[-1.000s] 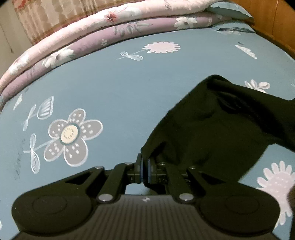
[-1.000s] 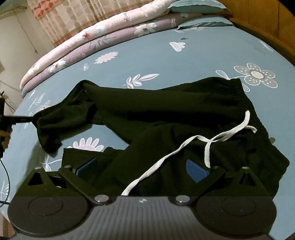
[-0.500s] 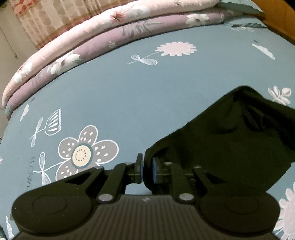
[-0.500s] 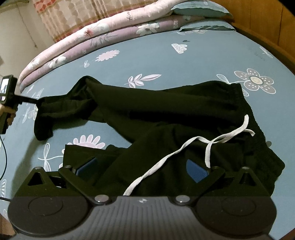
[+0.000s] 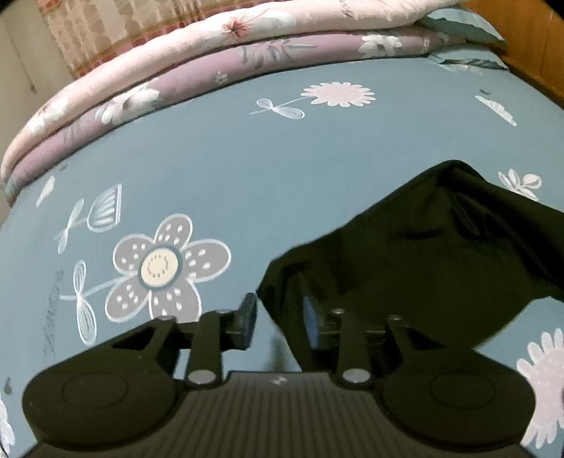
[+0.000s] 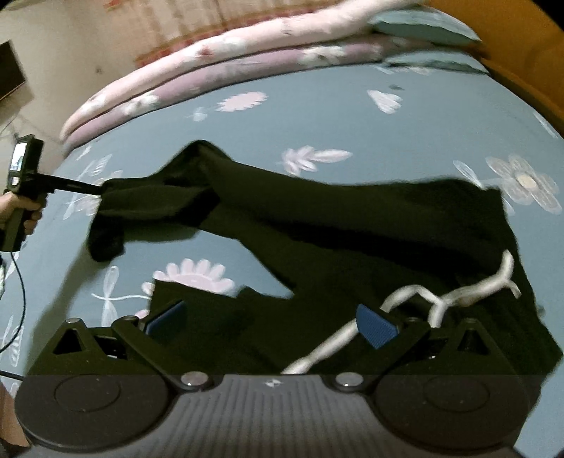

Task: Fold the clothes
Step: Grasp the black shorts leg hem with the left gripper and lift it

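Black trousers (image 6: 317,218) with a white drawstring (image 6: 416,296) lie spread across the blue flowered sheet (image 5: 246,169). One leg stretches out to the left, and its end (image 5: 423,264) reaches my left gripper (image 5: 278,313). That gripper's jaws are opening: the hem hangs loosely between them and drapes over the right finger, and the pads do not press on it. My right gripper (image 6: 270,320) stands wide open low over the waist part of the trousers. The drawstring runs past its right pad (image 6: 375,326), and nothing is gripped.
A folded pink and purple quilt (image 5: 211,45) and a pillow (image 6: 423,24) lie along the far edge of the bed. A wooden bed frame (image 6: 528,53) borders the right side. A person's hand (image 6: 14,211) holds the left gripper's handle at the far left.
The left jaws, shut on the trouser leg's hem a second ago, have parted and the hem hangs slack. The leg has been drawn out leftward. The right gripper has shifted and rolled slightly.
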{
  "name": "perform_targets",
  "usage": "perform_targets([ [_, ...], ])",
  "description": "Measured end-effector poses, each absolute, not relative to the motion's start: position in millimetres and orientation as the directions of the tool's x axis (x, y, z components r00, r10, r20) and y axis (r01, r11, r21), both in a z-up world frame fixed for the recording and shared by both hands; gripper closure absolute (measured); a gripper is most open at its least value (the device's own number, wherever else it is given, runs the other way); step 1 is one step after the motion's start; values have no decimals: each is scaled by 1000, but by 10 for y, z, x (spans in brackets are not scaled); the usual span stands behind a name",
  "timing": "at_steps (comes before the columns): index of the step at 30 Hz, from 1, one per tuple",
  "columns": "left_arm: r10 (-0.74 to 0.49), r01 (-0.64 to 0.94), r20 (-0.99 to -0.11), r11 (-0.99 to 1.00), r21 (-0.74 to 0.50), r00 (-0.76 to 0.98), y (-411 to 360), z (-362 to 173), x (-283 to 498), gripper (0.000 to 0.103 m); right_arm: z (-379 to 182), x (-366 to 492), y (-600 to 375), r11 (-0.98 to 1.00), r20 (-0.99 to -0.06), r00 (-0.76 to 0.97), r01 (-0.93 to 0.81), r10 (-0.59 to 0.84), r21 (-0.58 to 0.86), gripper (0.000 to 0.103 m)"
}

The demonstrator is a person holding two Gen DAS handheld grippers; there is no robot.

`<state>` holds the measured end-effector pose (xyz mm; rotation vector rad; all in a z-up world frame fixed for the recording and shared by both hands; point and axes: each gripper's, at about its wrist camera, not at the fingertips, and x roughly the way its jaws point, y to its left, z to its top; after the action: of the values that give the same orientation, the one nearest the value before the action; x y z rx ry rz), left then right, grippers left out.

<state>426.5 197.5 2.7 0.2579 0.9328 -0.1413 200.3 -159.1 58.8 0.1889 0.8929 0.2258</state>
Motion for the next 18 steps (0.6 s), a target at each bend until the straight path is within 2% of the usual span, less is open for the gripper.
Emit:
perform_targets([
  [1,-19,229,-810,963,142,586,2009,25,4234,64,616,2048,-1525,956,-742,605,-141,288,257,0],
  [6,-127,180,-823,983,-31,553,2269,-49,4089,64,735,2249,-1186,936,-723,596,-253,349,243,0],
  [11,-178,106,-833,984,-143,524,2438,-242,3962,64,801,2395,-844,908,-720,568,-354,399,224,0],
  [14,-263,101,-831,964,-246,491,2468,-367,3927,63,805,2424,-697,900,-730,549,-380,407,216,0],
  [18,-311,87,-830,948,-306,463,2430,-499,3983,63,766,2390,-628,899,-746,531,-383,401,211,0],
])
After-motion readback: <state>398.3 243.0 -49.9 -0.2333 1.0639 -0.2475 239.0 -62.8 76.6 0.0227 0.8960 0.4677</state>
